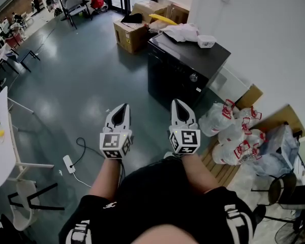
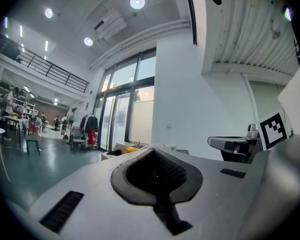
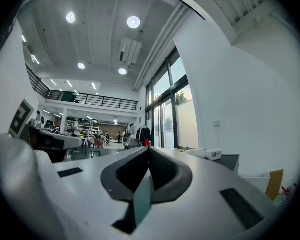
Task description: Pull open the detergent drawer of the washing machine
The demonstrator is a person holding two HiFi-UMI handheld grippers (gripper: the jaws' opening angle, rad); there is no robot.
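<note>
- Plainly the approach step: the left gripper [image 1: 125, 107] and right gripper [image 1: 176, 103] sit side by side at lower centre, fingers closed on nothing.
- The black washing machine [image 1: 179, 78] stands above them toward the upper right, well apart; its detergent drawer is too small to pick out.
- Next, I judge: close in on its upper front, open one gripper's fingers, take the drawer's edge.

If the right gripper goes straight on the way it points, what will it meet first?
Probably the washing machine, just ahead of the right gripper; depth is unclear, so it might pass beside it.
</note>
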